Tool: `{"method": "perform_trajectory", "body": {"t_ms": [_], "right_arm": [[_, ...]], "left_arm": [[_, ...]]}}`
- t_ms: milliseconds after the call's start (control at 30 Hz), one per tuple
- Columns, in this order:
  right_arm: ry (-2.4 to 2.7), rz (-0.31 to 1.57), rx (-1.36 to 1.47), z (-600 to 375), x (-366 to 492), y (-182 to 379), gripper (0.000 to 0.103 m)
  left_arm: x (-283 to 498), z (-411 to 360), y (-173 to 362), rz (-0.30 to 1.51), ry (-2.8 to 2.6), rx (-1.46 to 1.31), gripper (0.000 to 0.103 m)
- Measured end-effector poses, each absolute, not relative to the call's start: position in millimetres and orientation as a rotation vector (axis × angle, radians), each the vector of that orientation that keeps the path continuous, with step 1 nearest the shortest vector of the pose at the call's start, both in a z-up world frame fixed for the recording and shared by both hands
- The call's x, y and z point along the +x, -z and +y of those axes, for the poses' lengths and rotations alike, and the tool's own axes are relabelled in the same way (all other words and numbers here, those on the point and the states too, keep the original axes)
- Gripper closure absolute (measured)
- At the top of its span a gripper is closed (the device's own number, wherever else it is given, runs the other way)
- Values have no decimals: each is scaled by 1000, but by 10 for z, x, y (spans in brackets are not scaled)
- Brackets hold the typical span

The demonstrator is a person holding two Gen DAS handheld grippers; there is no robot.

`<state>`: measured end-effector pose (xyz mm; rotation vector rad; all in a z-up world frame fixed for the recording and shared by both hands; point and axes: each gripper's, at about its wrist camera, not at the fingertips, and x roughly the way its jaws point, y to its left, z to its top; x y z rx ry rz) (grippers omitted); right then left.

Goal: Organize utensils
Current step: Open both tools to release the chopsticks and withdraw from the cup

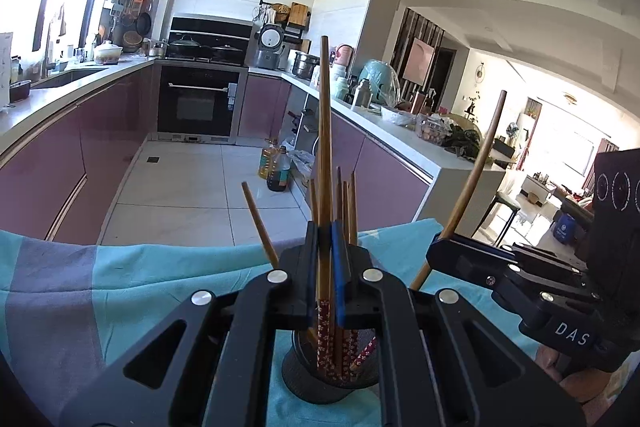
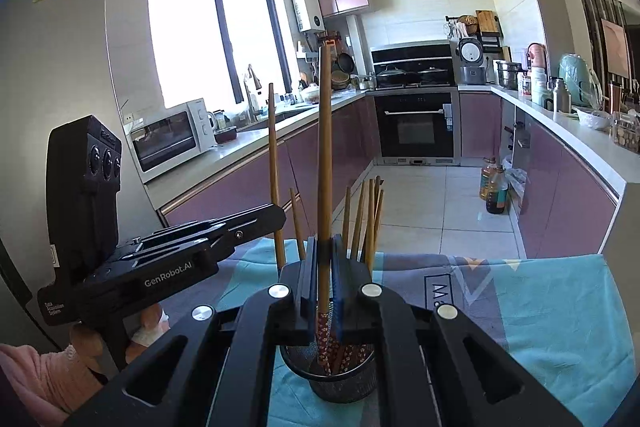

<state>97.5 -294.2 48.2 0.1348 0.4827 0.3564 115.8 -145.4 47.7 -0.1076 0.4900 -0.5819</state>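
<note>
A dark mesh utensil cup (image 1: 320, 383) stands on the teal cloth and holds several wooden chopsticks (image 1: 347, 203) with red flowered ends. My left gripper (image 1: 325, 267) is shut on one upright chopstick (image 1: 324, 131) just above the cup. My right gripper (image 2: 325, 275) is shut on another upright chopstick (image 2: 325, 131) above the same cup (image 2: 332, 375). The right gripper also shows in the left wrist view (image 1: 444, 247), holding its chopstick (image 1: 480, 163) tilted. The left gripper also shows in the right wrist view (image 2: 276, 219) with its chopstick (image 2: 274, 163).
A teal and grey cloth (image 1: 120, 287) covers the table (image 2: 540, 307). Beyond its far edge is the kitchen floor, with oil bottles (image 1: 276, 167), purple cabinets and an oven (image 2: 416, 123). A microwave (image 2: 168, 135) sits on the left counter.
</note>
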Motion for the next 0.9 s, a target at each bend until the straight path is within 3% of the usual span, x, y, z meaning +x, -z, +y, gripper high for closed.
{"method": "perform_trajectory", "body": {"t_ms": [667, 900], "right_arm": [[-321, 647, 144, -2885, 1178, -63, 95], [-317, 645, 168, -2913, 1145, -51, 95]], "left_arm": [[1392, -1522, 97, 715, 635, 25, 95], [1424, -1445, 120, 722, 631, 20, 80]]}}
